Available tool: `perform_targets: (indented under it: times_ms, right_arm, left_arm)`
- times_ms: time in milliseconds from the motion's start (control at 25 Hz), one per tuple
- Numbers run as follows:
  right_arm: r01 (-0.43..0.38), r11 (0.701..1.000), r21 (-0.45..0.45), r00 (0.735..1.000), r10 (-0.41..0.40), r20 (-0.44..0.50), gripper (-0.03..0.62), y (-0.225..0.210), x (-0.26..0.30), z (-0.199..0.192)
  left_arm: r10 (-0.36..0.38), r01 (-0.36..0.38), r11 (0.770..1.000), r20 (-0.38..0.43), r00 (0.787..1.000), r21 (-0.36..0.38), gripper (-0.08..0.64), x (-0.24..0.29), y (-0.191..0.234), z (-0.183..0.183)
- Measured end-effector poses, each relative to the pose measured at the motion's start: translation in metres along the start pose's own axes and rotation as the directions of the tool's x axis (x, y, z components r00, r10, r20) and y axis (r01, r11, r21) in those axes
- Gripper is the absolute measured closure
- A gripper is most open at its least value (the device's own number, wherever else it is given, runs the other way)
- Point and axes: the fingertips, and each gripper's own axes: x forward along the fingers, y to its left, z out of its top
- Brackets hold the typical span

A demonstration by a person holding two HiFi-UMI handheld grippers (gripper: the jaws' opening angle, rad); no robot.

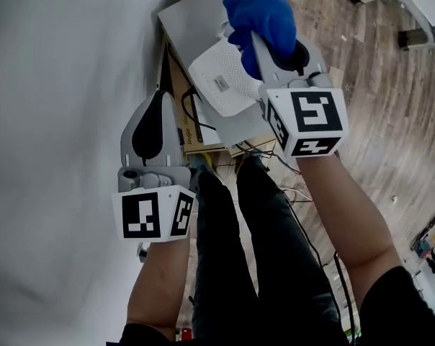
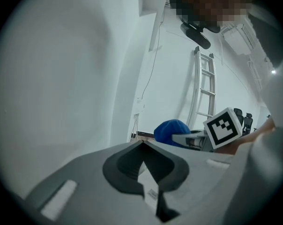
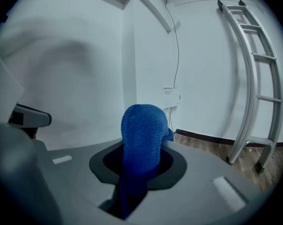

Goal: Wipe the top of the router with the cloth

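Item: white flat plastic router (image 1: 219, 85), likely light, rigid and slick-shelled; soft, limp blue knitted cloth (image 1: 261, 9) at the router's far edge, pinched in the right gripper (image 1: 264, 49), best pressed flat across the top; left gripper (image 1: 158, 107), beside the router, jaws apparently pressed together on nothing.

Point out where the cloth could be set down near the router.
Bare: the grey board's strip between the router and the wall, and the wood floor right of the right gripper. Crowded: the cables tangled below the router by the person's legs, and the router's right side, covered by the cloth.
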Motion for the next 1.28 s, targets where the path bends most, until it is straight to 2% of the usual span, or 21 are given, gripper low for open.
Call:
perform_targets:
  times_ms: [160,280,480,640,760,920,1120,1280]
  right_arm:
    - [-0.056,0.997,-0.062,0.998,0.054,-0.032,0.483,-0.027,0.018,-0.017]
    - [-0.133,0.986,-0.102,0.988,0.123,-0.093,0.483,-0.034,0.044,-0.052]
    - [-0.259,0.956,-0.140,0.953,0.229,-0.198,0.483,-0.010,0.072,-0.114]
    - [-0.332,0.930,-0.158,0.929,0.294,-0.223,0.483,0.015,0.076,-0.133]
    - [-0.361,0.922,-0.140,0.919,0.326,-0.221,0.483,0.028,0.072,-0.127]
    - [-0.366,0.922,-0.124,0.918,0.336,-0.210,0.483,0.035,0.061,-0.111]
    - [-0.349,0.929,-0.124,0.929,0.325,-0.179,0.483,0.036,0.040,-0.080]
    - [-0.323,0.941,-0.100,0.943,0.311,-0.115,0.483,0.041,0.012,-0.036]
  left_arm:
    - [0.020,-0.019,0.999,0.030,0.999,-0.031,0.560,0.026,-0.013,0.004]
    - [0.026,-0.024,0.999,0.051,0.998,-0.044,0.560,0.043,-0.022,-0.004]
    - [0.053,-0.049,0.996,0.048,0.997,-0.076,0.560,0.063,-0.022,-0.041]
    - [0.062,-0.060,0.995,0.028,0.998,-0.077,0.560,0.063,-0.019,-0.057]
    - [0.071,-0.070,0.995,0.015,0.997,-0.071,0.560,0.056,-0.016,-0.053]
    - [0.069,-0.069,0.996,0.010,0.998,-0.062,0.560,0.050,-0.018,-0.037]
    - [0.032,-0.032,0.999,0.004,0.999,-0.042,0.560,0.042,-0.027,-0.015]
    - [-0.008,0.008,1.000,0.018,1.000,-0.004,0.560,0.033,-0.035,0.016]
